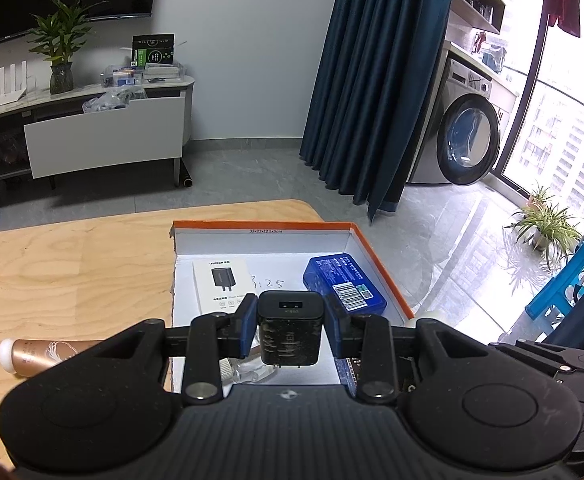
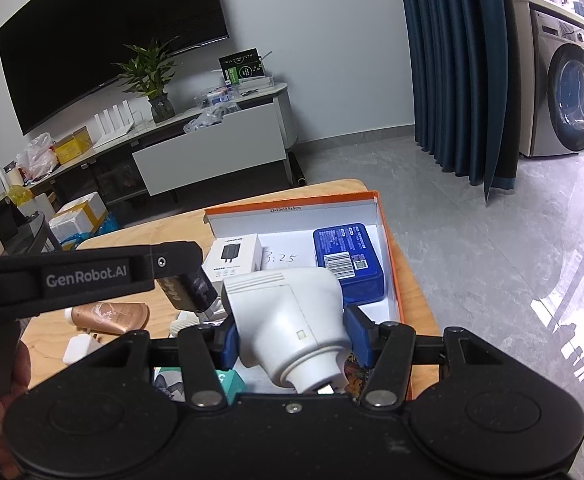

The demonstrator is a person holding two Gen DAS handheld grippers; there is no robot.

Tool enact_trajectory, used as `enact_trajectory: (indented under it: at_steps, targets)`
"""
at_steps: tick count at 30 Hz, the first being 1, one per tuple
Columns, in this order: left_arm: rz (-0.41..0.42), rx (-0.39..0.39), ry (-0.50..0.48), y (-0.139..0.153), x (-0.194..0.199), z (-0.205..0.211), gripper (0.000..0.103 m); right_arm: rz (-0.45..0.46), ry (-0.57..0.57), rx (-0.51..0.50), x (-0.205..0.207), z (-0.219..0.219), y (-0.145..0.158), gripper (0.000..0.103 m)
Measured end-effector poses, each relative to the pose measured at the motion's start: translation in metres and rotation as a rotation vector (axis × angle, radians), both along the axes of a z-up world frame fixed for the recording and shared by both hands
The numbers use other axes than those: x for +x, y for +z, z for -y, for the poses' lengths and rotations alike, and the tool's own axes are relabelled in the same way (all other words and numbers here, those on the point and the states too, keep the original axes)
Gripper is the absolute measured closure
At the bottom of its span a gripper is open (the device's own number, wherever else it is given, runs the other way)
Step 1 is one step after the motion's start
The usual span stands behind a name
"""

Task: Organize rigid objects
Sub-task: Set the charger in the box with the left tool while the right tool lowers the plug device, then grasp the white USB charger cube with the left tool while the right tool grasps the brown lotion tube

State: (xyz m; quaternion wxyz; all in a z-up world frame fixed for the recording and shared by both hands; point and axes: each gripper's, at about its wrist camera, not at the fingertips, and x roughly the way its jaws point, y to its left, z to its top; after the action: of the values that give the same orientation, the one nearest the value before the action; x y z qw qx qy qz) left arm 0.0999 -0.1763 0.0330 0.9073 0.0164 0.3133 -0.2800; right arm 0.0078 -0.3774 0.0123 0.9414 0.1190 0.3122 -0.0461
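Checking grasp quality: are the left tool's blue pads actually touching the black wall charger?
Touching. In the left wrist view, both blue pads of the left tool press against the sides of the black wall charger, which hangs above the orange-rimmed box.

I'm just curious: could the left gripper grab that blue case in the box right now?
Probably not yet. The left gripper is already shut on the black charger, so its fingers are full. The path to the blue case in the orange-rimmed box looks open otherwise.

- Worktop [image 1: 72, 264]: pale wood, visible grain, matt.
- Black charger [image 1: 291, 326]: scuffed matt plastic.
- White device [image 2: 292, 316]: smooth, slightly glossy plastic.
- Blue case [image 1: 344, 282]: glossy plastic, paper label.
- Box [image 1: 260, 227]: cardboard, white inside, orange rim.
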Motion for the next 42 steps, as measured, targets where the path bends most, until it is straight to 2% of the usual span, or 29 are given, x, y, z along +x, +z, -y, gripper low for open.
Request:
enact_trajectory:
  at_steps: [5, 17, 19, 20, 22, 26, 28, 31, 35, 39, 42]
  targets:
    - [-0.016, 0.002, -0.004, -0.005, 0.007, 0.003, 0.068, -0.019, -0.003, 0.002, 0.005, 0.001, -0.006, 0.038]
    - [-0.061, -0.027, -0.042, -0.017, 0.018, 0.021, 0.064, -0.014, -0.043, -0.012, 0.001, 0.007, -0.007, 0.028]
    - [-0.053, -0.03, -0.028, -0.016, 0.017, 0.017, 0.048, -0.013, -0.052, -0.02, 0.0, 0.006, -0.007, 0.028]
    - [-0.049, -0.036, -0.02, -0.014, 0.015, 0.014, 0.045, -0.011, -0.056, -0.023, 0.0, 0.006, -0.006, 0.028]
    - [-0.035, -0.036, 0.012, -0.012, 0.012, 0.004, 0.032, -0.009, -0.053, -0.024, 0.0, 0.005, -0.005, 0.028]
    - [-0.009, -0.031, 0.102, -0.009, 0.001, -0.028, 0.024, 0.0, -0.038, -0.028, 0.0, -0.004, -0.001, 0.028]
    - [0.041, 0.011, 0.172, -0.011, -0.008, -0.049, 0.015, 0.004, -0.016, -0.032, -0.001, -0.012, 0.001, 0.028]
    - [0.088, 0.097, 0.298, -0.022, -0.016, -0.084, 0.013, 0.014, 0.019, -0.041, 0.0, -0.026, 0.004, 0.028]
    - [0.004, 0.158, 0.401, -0.047, -0.007, -0.121, 0.013, 0.018, 0.062, -0.031, 0.005, -0.044, 0.005, 0.028]
    - [-0.054, 0.186, 0.422, -0.066, 0.005, -0.135, 0.013, 0.012, 0.114, -0.051, 0.009, -0.064, 0.005, 0.028]
    - [-0.078, 0.169, 0.421, -0.076, 0.009, -0.141, 0.02, 0.008, 0.149, -0.066, 0.011, -0.076, 0.006, 0.028]
